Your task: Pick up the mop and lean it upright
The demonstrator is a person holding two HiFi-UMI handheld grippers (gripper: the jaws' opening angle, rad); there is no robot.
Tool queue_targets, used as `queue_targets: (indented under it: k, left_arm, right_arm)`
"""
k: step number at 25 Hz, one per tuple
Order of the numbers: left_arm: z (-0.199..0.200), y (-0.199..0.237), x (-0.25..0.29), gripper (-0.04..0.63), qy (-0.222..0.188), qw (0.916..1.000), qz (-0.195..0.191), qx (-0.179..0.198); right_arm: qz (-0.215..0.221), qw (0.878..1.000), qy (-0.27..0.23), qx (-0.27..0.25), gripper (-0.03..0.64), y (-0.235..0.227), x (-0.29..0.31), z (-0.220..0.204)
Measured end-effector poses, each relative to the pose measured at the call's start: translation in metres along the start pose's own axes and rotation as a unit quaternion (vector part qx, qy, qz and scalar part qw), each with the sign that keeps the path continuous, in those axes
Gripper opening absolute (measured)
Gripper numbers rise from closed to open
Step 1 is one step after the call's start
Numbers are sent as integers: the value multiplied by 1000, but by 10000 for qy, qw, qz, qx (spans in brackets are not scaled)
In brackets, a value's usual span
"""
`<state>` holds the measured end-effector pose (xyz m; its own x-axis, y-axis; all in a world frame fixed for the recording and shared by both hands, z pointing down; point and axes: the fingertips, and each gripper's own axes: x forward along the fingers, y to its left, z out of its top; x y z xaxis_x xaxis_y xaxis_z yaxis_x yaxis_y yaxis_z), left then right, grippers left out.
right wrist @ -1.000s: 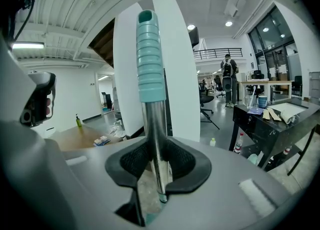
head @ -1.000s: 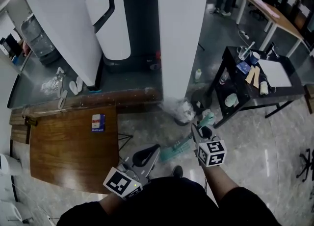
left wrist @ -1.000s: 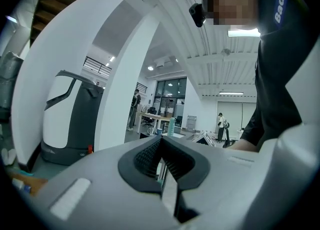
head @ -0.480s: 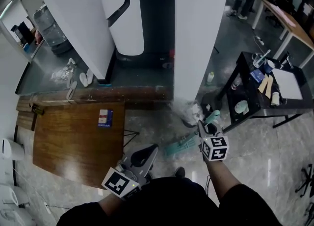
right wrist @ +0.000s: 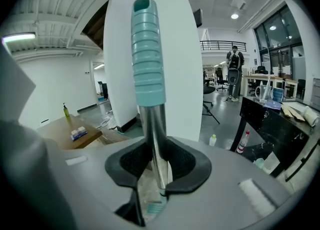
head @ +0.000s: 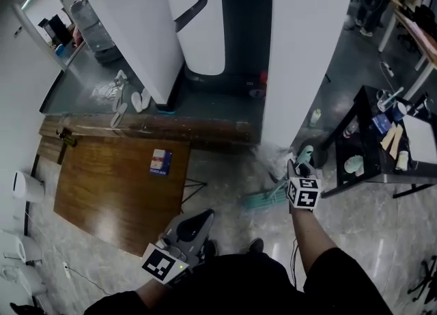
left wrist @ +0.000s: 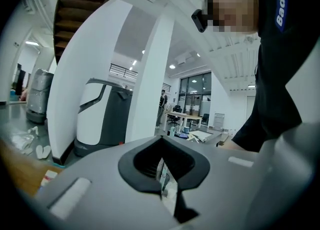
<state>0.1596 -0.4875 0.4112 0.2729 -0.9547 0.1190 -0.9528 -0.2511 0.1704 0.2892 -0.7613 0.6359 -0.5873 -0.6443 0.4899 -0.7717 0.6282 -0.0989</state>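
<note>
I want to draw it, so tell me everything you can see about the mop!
The mop has a ribbed teal grip on top, hollow at its end, and a shiny metal pole. The right gripper is clamped on the pole below the grip. It stands steeply, its flat teal head down on the pale floor near the white pillar.

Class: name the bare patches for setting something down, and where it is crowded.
Free: wooden table around the small box; floor left of the mop head. Crowded: black table, covered with clutter.
</note>
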Motion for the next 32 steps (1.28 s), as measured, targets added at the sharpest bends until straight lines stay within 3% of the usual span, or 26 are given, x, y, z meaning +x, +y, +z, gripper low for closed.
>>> queue_targets:
  k: [6, 13, 22, 32]
  left_arm:
    - [-6, 10, -7, 15, 149, 9990, 417, -29]
    - [-11, 20, -16, 15, 282, 9961, 835, -44]
    - [-10, 29, -25, 15, 334, 9925, 1176, -44]
    - [-16, 30, -31, 15, 493, 9881, 1457, -53]
  right_arm:
    - [-157, 9994, 292, 102, 100, -23, 55, -10]
    - [-261, 9992, 285, -26, 101, -44, 109, 15]
    - [-328, 9976, 467, -395, 101, -53, 163, 36]
    - [-497, 9953, 728, -392, 103, -79, 218, 53]
